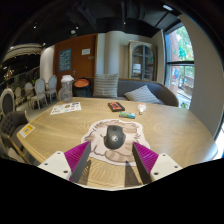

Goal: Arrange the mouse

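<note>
Spread wide, the claw (110, 160) hovers low over a round wooden desk (170, 135), its two fingers parted with their magenta pads (76, 154) facing inward and nothing pressed between them. Just ahead of the fingertips, roughly centred between them, a dark mouse (115, 137) rests on a pale mouse mat (100, 128) printed with a faint pattern; the mouse sits on its own support with clear gaps to either finger. Beyond the mat lie a small green object (127, 116) and a reddish-brown book or case (116, 106), with a small white cup (141, 108) to their right. Off to the left, a sheet of printed paper (66, 108) lies flat on the desk. Behind the desk stands a grey sofa with cushions (140, 94), and pale chairs (40, 92) line the room's left side.
</note>
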A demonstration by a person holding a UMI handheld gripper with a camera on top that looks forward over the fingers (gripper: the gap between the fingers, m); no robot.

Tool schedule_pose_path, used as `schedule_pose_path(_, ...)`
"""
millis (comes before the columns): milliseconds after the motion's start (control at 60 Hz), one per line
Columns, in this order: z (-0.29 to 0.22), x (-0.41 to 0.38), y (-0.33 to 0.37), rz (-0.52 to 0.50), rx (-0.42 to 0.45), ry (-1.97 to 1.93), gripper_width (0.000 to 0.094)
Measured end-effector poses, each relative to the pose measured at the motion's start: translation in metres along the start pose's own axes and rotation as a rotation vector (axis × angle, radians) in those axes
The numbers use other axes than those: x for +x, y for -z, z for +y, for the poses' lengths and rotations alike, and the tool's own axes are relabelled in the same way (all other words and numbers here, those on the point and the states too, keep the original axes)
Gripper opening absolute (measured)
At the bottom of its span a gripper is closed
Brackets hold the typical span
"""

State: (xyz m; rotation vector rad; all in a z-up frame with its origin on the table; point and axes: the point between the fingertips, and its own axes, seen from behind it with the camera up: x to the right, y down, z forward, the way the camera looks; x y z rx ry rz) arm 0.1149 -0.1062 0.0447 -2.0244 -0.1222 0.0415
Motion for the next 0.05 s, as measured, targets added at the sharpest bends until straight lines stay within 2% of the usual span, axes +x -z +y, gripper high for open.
schedule_pose_path(50, 0.004, 0.001, 0.017, -0.013, 0.025, -0.033, 0.0854)
